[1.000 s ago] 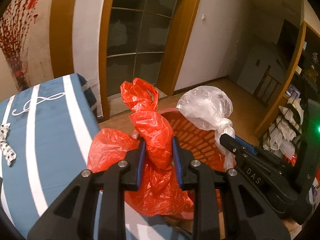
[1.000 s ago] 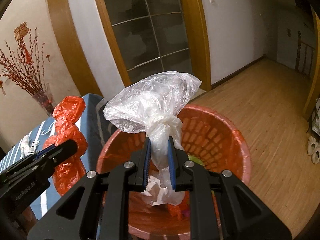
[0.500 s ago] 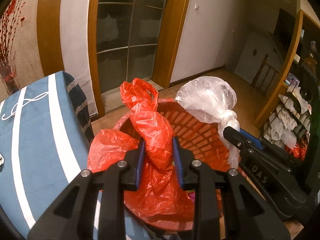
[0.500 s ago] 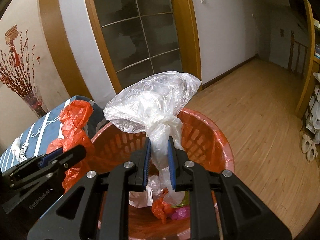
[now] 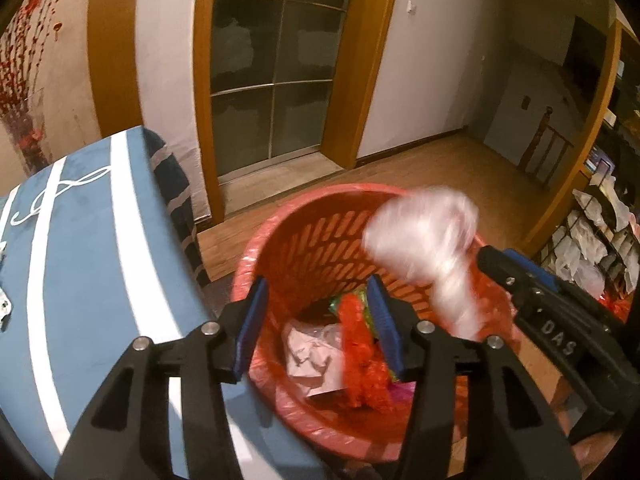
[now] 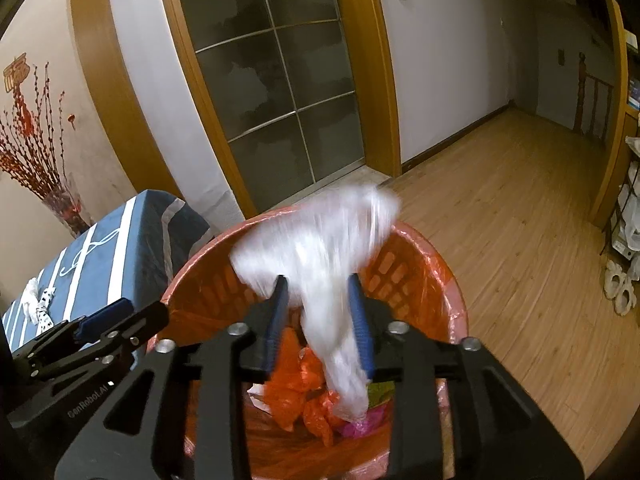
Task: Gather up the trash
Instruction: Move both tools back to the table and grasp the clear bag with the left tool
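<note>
A round red plastic trash basket stands on the wooden floor below both grippers. My left gripper is open over the basket. The red plastic bag lies inside on other trash. My right gripper is open; the clear white plastic bag is blurred between its spread fingers, dropping into the basket. The right gripper also shows in the left wrist view, and the left gripper in the right wrist view.
A table with a blue, white-striped cloth stands just left of the basket. Glass sliding doors are behind. A shelf with bags is at the right. A vase of red branches stands at the far left.
Both grippers opened over the basket. The red bag fell from the left gripper into the basket. The white bag is slipping down out of the right gripper.
</note>
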